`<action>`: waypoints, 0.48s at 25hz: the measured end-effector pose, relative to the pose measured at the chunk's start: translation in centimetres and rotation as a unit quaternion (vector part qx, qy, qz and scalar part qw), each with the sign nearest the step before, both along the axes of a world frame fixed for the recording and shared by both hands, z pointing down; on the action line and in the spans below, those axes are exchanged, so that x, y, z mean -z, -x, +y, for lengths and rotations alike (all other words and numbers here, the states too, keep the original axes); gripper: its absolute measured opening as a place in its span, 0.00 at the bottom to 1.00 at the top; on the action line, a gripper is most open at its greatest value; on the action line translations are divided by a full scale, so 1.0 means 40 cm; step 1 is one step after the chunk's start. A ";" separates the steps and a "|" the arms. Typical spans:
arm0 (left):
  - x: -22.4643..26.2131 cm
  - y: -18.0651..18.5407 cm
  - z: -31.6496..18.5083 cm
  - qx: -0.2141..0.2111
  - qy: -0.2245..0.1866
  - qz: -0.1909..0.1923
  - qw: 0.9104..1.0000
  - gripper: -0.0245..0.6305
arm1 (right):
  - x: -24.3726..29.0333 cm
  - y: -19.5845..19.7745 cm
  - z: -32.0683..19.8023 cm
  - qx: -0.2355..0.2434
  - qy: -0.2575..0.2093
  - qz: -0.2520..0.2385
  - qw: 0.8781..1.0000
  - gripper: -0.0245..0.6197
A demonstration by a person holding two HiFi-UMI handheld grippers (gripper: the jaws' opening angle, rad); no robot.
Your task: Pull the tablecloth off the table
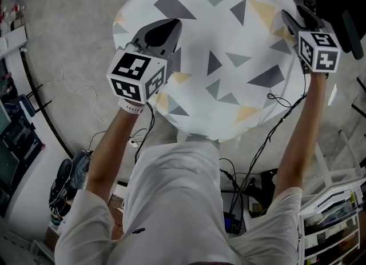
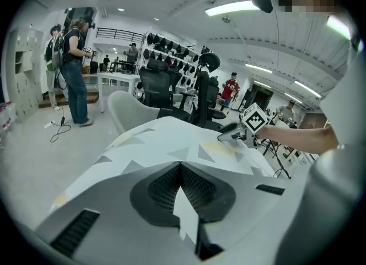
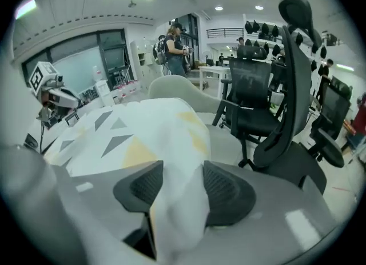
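Left gripper [image 1: 171,27] and right gripper [image 1: 290,21] each clamp the triangle-print tablecloth [image 1: 229,58] at opposite sides, placed to drag it off evenly.

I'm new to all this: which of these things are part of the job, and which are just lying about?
In the job: tablecloth, left gripper and right gripper, both clamped on it.
Lying about: office chairs, floor cables, shelf unit.

Head view overhead, gripper views close, sharing tablecloth [image 1: 200,41]
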State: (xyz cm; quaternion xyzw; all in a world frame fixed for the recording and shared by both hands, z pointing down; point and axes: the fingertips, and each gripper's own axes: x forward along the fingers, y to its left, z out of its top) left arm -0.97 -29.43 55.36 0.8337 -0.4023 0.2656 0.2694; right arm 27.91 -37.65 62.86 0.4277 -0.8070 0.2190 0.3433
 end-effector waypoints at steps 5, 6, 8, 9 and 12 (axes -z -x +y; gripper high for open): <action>0.025 0.042 -0.053 0.002 -0.035 -0.020 0.999 0.05 | 0.040 0.005 0.012 0.017 -0.035 0.068 0.997 0.28; 0.025 0.047 -0.066 -0.005 -0.039 -0.027 0.999 0.07 | 0.045 0.008 0.015 0.020 -0.039 0.074 0.996 0.26; 0.009 0.052 -0.093 -0.028 -0.038 -0.045 0.998 0.31 | 0.055 0.013 0.022 0.025 -0.044 0.083 0.995 0.24; -0.005 0.054 -0.108 -0.040 -0.037 -0.057 0.997 0.36 | 0.060 0.015 0.025 0.027 -0.046 0.086 0.995 0.23; -0.052 0.072 -0.159 -0.076 -0.041 -0.098 0.991 0.45 | 0.066 0.022 0.032 0.032 -0.049 0.096 0.994 0.20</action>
